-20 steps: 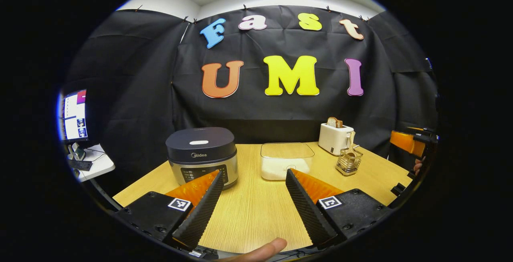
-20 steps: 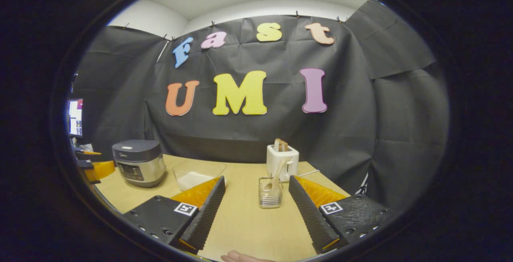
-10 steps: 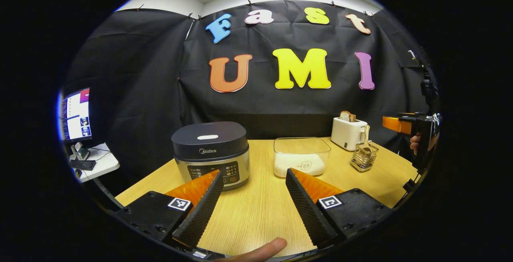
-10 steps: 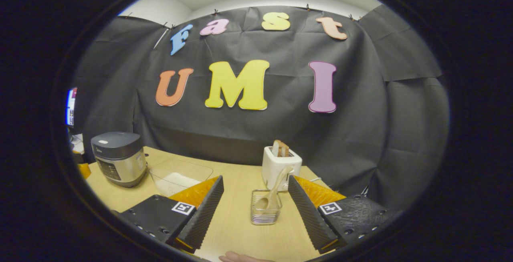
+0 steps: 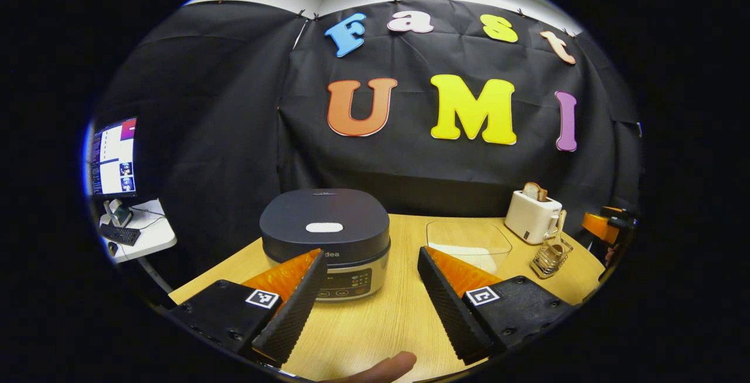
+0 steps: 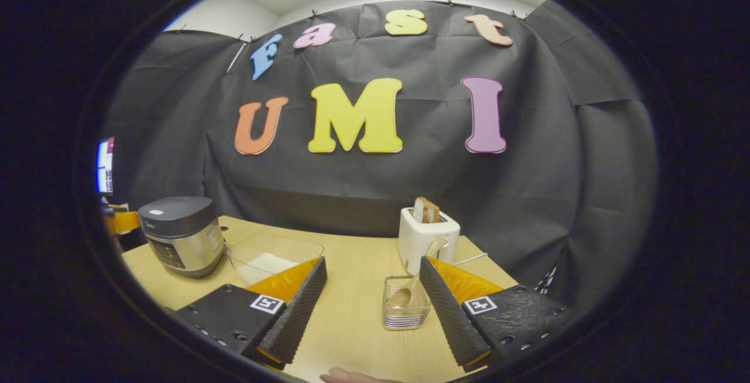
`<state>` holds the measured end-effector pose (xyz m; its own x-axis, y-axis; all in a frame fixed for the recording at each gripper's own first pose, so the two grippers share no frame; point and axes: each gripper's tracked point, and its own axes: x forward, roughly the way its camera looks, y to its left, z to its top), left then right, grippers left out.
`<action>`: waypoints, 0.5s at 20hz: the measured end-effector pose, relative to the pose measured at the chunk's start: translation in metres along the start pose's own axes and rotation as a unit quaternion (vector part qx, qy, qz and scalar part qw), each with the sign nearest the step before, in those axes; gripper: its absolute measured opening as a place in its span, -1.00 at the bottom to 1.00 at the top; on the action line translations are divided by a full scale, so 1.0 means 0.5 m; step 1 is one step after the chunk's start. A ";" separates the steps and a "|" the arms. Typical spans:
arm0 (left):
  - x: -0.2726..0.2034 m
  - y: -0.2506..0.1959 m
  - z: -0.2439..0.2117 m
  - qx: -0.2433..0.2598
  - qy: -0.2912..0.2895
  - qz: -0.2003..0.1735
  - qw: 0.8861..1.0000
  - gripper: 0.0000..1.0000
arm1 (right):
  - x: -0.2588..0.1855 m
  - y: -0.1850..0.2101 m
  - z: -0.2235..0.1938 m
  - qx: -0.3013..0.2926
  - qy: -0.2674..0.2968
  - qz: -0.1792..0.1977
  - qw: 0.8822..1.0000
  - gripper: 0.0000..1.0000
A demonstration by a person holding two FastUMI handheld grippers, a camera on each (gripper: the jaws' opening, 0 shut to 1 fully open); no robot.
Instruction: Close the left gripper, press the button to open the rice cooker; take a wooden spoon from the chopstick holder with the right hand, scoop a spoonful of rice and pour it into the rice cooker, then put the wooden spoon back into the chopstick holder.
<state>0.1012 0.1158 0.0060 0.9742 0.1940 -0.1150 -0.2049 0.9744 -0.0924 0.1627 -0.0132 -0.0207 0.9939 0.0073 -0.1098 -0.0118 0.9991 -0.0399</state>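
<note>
The dark-lidded rice cooker (image 5: 326,232) stands shut on the wooden table, its white lid button (image 5: 324,227) facing up. My left gripper (image 5: 370,301) hangs open just in front of it, with the left finger over the cooker's front. Farther right sits a clear tub of rice (image 5: 469,246). In the right gripper view, the wire chopstick holder (image 6: 404,310) holds a wooden spoon (image 6: 417,280) leaning toward the toaster. My right gripper (image 6: 374,307) is open, the holder beside its right finger. The cooker (image 6: 181,233) and the tub (image 6: 270,257) lie to its left.
A white toaster (image 6: 426,239) with a bread slice stands behind the holder, near the booth's back wall. A side table with a monitor (image 5: 112,157) and a keyboard is off to the left of the table (image 5: 387,318). A fingertip (image 5: 381,367) shows at the bottom edge.
My left gripper moved closer to the rice cooker, which now looms larger and nearer the centre. My right gripper drifted left, so the chopstick holder sits closer to its right finger.
</note>
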 end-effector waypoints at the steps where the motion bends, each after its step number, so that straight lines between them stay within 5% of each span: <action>1: 0.021 0.008 0.007 -0.003 0.006 0.003 1.000 0.98 | -0.003 -0.001 0.004 -0.004 -0.004 0.001 1.000 0.94; 5: 0.090 0.040 0.024 0.002 0.042 0.009 0.999 0.89 | -0.025 -0.004 0.009 -0.022 -0.024 0.007 0.999 0.91; 10: 0.154 0.059 0.037 0.020 0.083 0.013 0.996 0.13 | -0.033 -0.017 -0.014 -0.041 -0.029 0.015 0.999 0.91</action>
<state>0.1721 0.1617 0.0125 0.9391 0.2010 -0.2789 -0.2230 0.9736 -0.0490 0.1458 -0.0222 -0.0257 0.9976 0.0416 -0.0549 -0.0480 0.9916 -0.1198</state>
